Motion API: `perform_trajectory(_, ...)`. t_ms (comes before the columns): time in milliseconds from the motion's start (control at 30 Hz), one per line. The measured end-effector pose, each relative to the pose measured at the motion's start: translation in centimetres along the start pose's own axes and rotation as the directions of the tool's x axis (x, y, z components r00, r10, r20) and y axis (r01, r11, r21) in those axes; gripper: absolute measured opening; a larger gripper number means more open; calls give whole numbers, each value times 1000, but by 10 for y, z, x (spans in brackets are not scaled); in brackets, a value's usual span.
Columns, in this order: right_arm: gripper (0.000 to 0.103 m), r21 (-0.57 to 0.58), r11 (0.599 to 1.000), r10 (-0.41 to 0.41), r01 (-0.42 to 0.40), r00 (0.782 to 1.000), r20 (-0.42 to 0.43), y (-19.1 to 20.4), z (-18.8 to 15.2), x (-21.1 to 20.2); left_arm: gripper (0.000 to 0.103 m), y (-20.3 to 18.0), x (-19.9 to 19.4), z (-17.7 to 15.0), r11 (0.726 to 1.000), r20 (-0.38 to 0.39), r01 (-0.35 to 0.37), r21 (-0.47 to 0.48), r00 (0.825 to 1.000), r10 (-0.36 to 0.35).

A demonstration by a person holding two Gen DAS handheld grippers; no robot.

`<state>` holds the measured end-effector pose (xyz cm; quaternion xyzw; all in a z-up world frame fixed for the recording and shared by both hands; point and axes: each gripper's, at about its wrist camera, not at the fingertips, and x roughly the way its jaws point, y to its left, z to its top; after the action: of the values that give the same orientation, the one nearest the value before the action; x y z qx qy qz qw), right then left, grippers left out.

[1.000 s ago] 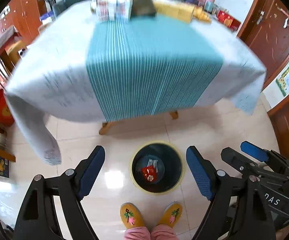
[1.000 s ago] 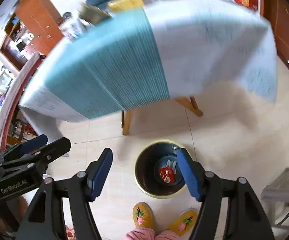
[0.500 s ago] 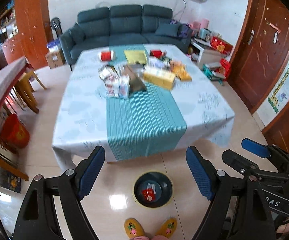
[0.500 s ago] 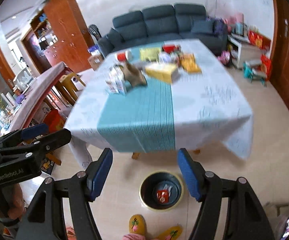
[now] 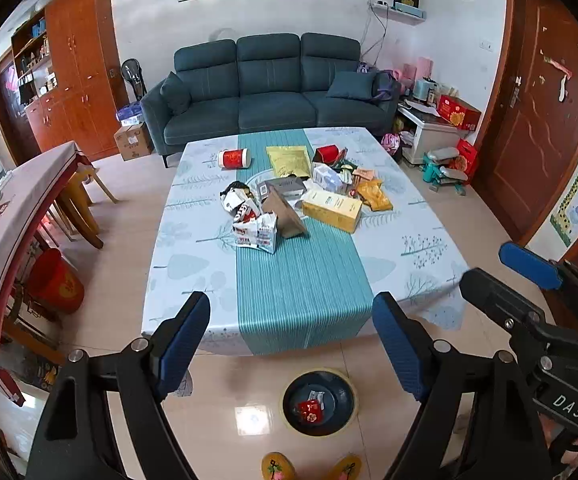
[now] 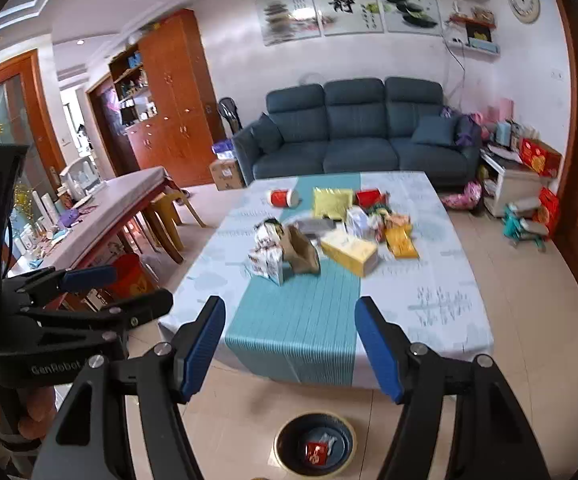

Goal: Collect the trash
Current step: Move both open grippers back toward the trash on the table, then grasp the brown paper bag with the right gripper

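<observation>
A dark round trash bin (image 5: 317, 403) (image 6: 314, 445) stands on the tiled floor in front of the table, with a red packet and a white wrapper inside. Trash lies in a heap on the table (image 5: 193, 264) (image 6: 441, 280): a red-and-white carton (image 5: 256, 232) (image 6: 267, 262), a brown paper bag (image 5: 285, 216) (image 6: 301, 252), a yellow box (image 5: 332, 210) (image 6: 349, 254), a gold pouch (image 5: 287, 159), a red can (image 5: 234, 158) (image 6: 284, 197). My left gripper (image 5: 291, 338) and right gripper (image 6: 290, 343) both hang open and empty, high above the floor, short of the table's near edge.
A blue sofa (image 5: 269, 92) stands behind the table. A long side table (image 5: 5, 216) with stools and a red bucket (image 5: 55, 282) is at the left. Wooden doors (image 5: 545, 120) and boxes are at the right. A person's yellow slippers (image 5: 277, 466) show beside the bin.
Both grippers have risen well above the floor and tilted up, so the bin shrank toward the bottom edge and the whole table, sofa and wall came into view. Jaws stayed open.
</observation>
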<state>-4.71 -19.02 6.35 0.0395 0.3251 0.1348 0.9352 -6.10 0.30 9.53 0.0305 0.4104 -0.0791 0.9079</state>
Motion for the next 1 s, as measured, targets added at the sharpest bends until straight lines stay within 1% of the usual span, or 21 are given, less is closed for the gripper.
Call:
perform_trajectory(100,68,-18,1000,15,-15,1000,10,2,14,5,82,5,3,10,1000,-11,15,-8,1000,-15)
perform_trajectory(167,68,-12,999,38,-38,999,2,1,24,14,82,14,8,19,1000,-16,28,-13,999,-28)
perform_trajectory(300,67,6,998,64,-63,997,-45,2,37,41,82,34,28,35,1000,-23,27,-16,999,-27)
perform_trajectory(400,67,-2,998,55,-55,995,-80,5,41,62,82,55,49,51,1000,-23,18,-15,1000,-18)
perform_trajectory(467,62,-5,999,44,-45,994,-102,6,45,84,82,71,66,61,999,-31,30,-20,999,-30)
perform_trajectory(533,55,6,999,48,-47,990,-133,8,50,108,82,90,94,75,997,-59,70,-23,996,-71)
perform_trajectory(600,53,26,999,40,-36,987,-154,10,54,130,82,104,120,85,995,-96,97,-9,991,-98)
perform_trajectory(700,52,85,996,16,1,981,-192,10,63,174,82,119,164,101,989,-161,139,43,978,-131)
perform_trajectory(767,52,109,994,5,20,974,-224,10,67,200,82,129,196,109,981,-210,175,79,965,-156)
perform_trajectory(833,51,122,991,-19,54,962,-271,12,70,233,82,132,220,112,975,-251,200,100,953,-170)
perform_trajectory(867,50,124,990,-30,69,956,-293,13,70,249,82,136,238,114,969,-285,219,115,942,-179)
perform_trajectory(900,47,129,988,-43,89,946,-321,14,70,268,82,136,246,115,966,-301,228,120,936,-184)
perform_trajectory(933,45,134,986,-50,101,939,-339,15,70,279,82,140,262,117,960,-330,249,127,923,-196)
perform_trajectory(1000,44,150,980,-64,130,923,-380,14,68,308,82,144,282,120,953,-363,274,131,908,-211)
